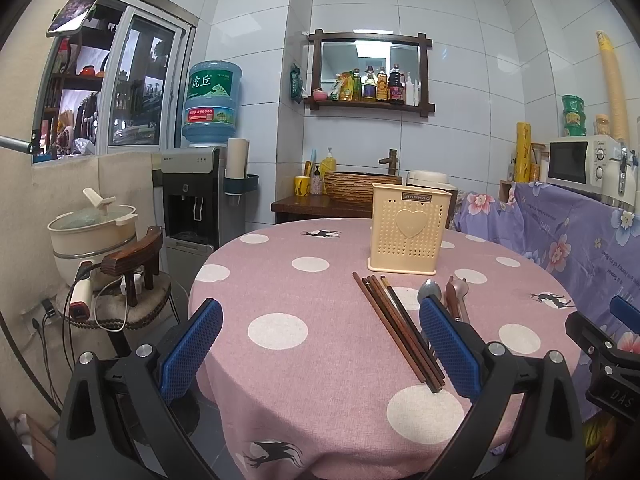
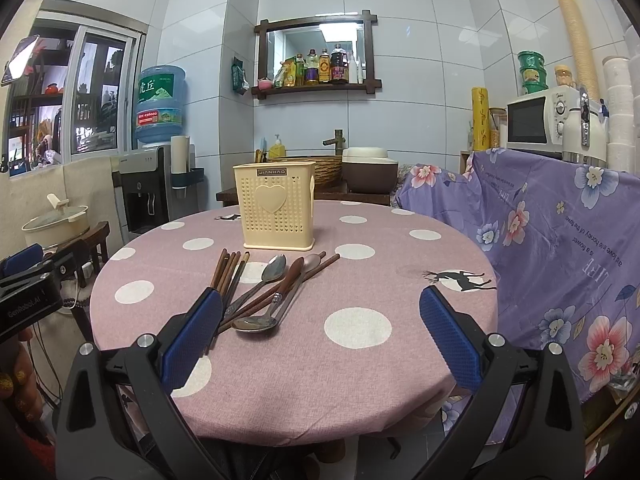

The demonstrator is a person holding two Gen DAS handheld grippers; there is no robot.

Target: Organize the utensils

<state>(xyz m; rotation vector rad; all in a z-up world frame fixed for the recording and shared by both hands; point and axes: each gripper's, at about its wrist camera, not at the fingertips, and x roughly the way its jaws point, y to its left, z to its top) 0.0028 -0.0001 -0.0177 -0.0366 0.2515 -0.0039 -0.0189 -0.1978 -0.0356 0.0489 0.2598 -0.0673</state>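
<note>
A cream perforated utensil holder (image 1: 411, 230) (image 2: 277, 207) with a heart on its face stands upright at the far side of the round table. Several dark wooden chopsticks (image 1: 394, 324) (image 2: 228, 270) lie in front of it. Beside them lie metal spoons (image 1: 430, 292) (image 2: 276, 268) and a wooden-handled spoon (image 2: 256, 323). My left gripper (image 1: 320, 344) is open above the table's near edge, its right finger just beside the chopsticks. My right gripper (image 2: 320, 332) is open too, its left finger over the chopstick ends. Neither holds anything.
The table wears a pink polka-dot cloth (image 1: 312, 364) (image 2: 360, 380). A floral purple cloth (image 2: 560, 248) covers furniture to the right, with a microwave (image 2: 536, 122) on it. A stool with a pot (image 1: 92, 228) and a water dispenser (image 1: 196, 200) stand to the left.
</note>
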